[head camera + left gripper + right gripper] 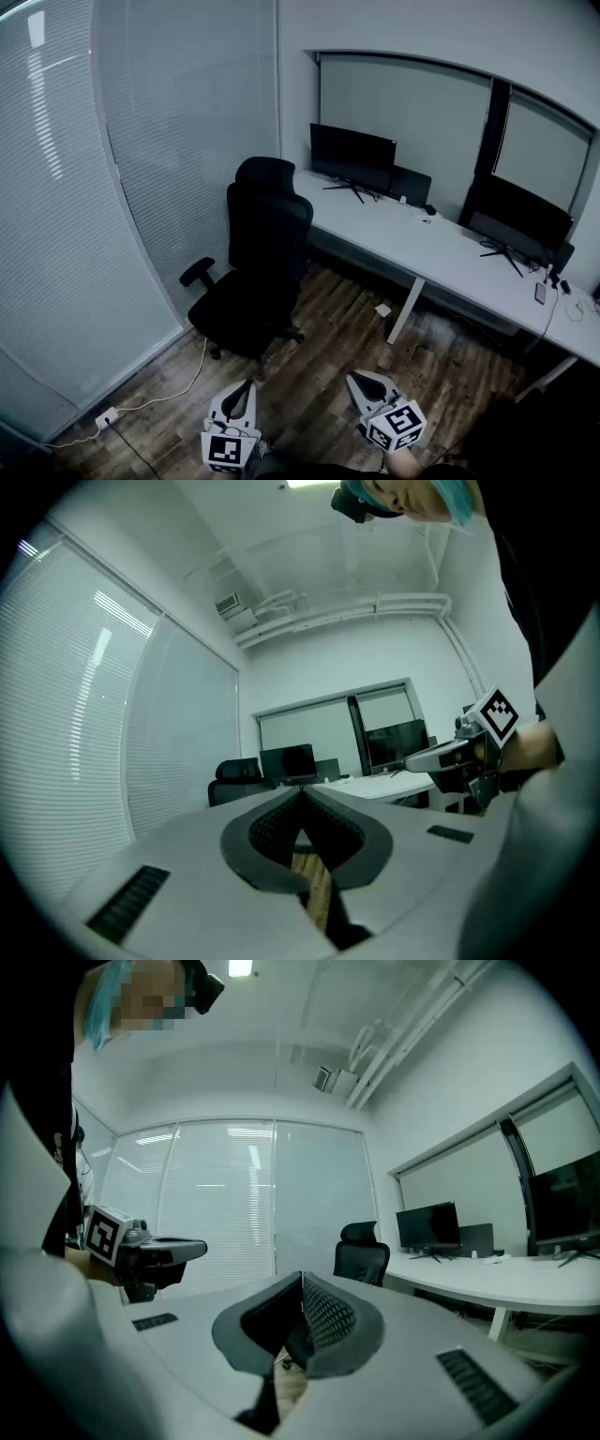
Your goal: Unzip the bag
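No bag shows in any view. In the head view my left gripper (246, 386) and my right gripper (359, 379) sit side by side at the bottom edge, held level over the wooden floor, both pointing toward the desk. Both are shut with nothing between the jaws. In the left gripper view the jaw tips (302, 791) meet, and the right gripper (441, 757) shows at the right. In the right gripper view the jaw tips (301, 1279) meet too, with the left gripper (155, 1251) at the left.
A black office chair (258, 262) stands ahead on the floor. A long white desk (450, 258) carries two monitors (352, 157) (520, 216). Blinds (112, 187) cover the glass wall at left. A white cable and wall plug (106, 416) lie on the floor.
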### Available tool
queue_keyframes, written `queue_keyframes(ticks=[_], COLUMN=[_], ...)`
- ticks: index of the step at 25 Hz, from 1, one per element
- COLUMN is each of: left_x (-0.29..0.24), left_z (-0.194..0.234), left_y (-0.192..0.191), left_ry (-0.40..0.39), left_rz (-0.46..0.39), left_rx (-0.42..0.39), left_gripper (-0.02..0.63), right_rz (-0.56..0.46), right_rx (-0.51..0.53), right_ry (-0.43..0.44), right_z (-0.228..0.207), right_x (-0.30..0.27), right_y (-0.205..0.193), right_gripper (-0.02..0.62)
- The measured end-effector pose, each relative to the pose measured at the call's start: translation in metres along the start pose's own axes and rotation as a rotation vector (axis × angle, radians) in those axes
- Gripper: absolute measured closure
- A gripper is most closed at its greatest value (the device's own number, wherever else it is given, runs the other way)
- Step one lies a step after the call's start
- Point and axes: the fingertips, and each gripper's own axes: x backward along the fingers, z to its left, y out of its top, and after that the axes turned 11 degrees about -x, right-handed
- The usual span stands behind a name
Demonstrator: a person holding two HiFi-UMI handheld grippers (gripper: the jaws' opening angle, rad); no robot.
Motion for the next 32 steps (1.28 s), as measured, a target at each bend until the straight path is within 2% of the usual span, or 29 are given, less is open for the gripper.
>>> queue_keyframes(ticks=[8, 15, 16, 19, 23, 32], left_x=[-0.036, -0.111, -0.124, -0.159, -0.201, -0.274], left_z=[0.008, 0.030, 0.035, 0.052, 0.076, 0.126], left_y=[-0.025, -0.046, -0.049, -0.057, -0.070, -0.111], left_ry=[-0.062, -0.151, -0.160, -0.190, -0.232, -0.309], left_rz=[0.004, 0.005, 0.006, -0.002, 0.001, 0.019], left_rx=[-0.002, 0.037, 0.038, 0.035, 0.036, 0.044], left_gripper=[0.584, 0.583, 0.583, 0.581, 0.581, 0.499], right_rz=[-0.035, -0.030, -0.036, -0.029, -0.019, -0.012], right_rx=[-0.057, -0.084, -0.087, -0.095, -0.119, -0.161], right_ry=[-0.014, -0.067, -0.079, -0.104, -0.138, -0.195], right_z=[-0.021, -0.059, -0.066, -0.081, -0.100, -0.135], right_x=[-0.035, -0.102, -0.112, -0.146, -0.186, -0.271], right_y=[-0.005, -0.001, 0.001, 0.004, 0.007, 0.009], right_gripper=[0.548, 0.545, 0.540, 0.454, 0.445, 0.443])
